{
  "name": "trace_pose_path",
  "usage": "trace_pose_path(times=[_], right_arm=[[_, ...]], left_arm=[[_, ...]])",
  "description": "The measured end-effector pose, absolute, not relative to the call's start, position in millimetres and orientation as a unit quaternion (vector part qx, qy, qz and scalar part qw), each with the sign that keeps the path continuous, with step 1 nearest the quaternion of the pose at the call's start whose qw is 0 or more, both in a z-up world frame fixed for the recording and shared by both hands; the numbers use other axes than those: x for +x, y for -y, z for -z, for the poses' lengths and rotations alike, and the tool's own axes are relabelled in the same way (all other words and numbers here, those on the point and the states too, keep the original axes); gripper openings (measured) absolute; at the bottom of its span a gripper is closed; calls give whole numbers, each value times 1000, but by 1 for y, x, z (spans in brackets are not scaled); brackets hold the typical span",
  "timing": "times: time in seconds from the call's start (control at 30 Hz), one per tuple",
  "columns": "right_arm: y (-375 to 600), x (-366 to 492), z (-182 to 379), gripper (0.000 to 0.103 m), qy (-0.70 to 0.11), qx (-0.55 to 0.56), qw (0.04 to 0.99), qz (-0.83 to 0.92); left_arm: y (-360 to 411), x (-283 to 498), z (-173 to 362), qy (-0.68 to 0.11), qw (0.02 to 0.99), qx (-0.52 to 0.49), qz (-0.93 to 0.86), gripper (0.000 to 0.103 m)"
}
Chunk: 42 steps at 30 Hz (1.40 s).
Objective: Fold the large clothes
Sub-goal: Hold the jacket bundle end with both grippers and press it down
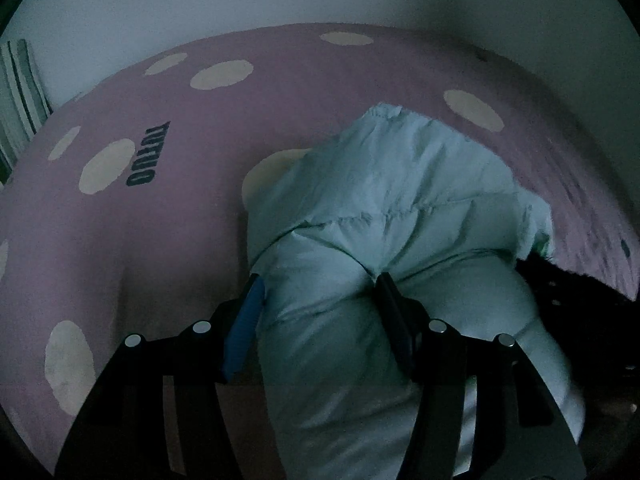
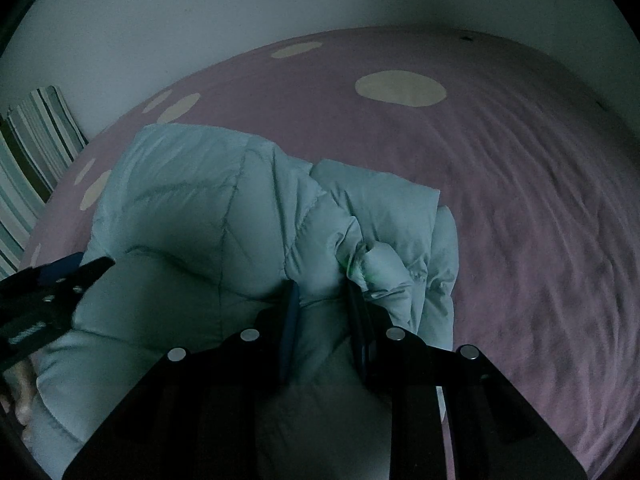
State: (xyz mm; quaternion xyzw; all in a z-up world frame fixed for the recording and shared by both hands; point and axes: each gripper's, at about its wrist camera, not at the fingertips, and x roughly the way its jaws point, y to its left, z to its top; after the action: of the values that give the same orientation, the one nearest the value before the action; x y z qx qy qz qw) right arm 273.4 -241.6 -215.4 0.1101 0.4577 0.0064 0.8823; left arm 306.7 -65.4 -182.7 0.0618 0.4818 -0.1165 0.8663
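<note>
A pale mint-green quilted puffer jacket (image 1: pixel 384 200) is seen lying bunched on a bed covered by a mauve-pink sheet with cream oval spots (image 1: pixel 168 92), at the near side of the bed. In the left wrist view, a thick roll of the jacket is held between the fingers of the left gripper (image 1: pixel 320 296): the blue-padded finger (image 1: pixel 244 328) lies against one side of the roll and the dark finger (image 1: pixel 394 320) is pressed into a crease on the other, so the padding is clamped. In the right wrist view, the right gripper (image 2: pixel 322 308) is closed on a narrower fold of the same jacket (image 2: pixel 192 200), the fabric being pinched between its two fingers and puckered just ahead of them. The left gripper (image 2: pixel 60 280) is also seen there at the left edge, against the jacket's side. A folded panel of the jacket lies to the right of the pinched fold, on the sheet (image 2: pixel 520 200). Dark lettering (image 1: pixel 144 156) is printed on the sheet. A striped cushion or textile (image 2: pixel 36 152) is propped at the far left against a pale wall (image 2: pixel 280 4); in the dim light it cannot be identified with certainty.
</note>
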Motion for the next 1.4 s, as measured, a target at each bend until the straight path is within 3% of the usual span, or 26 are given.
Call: trace_pose_path(times=[0.23,0.77,1.23,1.33,1.4], right_arm=[[243,272,215,25,-456,115,883,-7],[244,273,218,25,-453,112,884,-4],[237,265,213,26,-439,102,892,9],[234,260,207,28,-437,100,894,14],[233,253,201,36,-433,104,895,15]], left_arm=[[72,284,169,-462,874,70,133,58],[75,285,210,-467,871,100,113,59],[72,276,198,-453,878,109,109,63],[67,273,192,-452,879,104,112,65],[61,270,186,-452,879,97,114,69]])
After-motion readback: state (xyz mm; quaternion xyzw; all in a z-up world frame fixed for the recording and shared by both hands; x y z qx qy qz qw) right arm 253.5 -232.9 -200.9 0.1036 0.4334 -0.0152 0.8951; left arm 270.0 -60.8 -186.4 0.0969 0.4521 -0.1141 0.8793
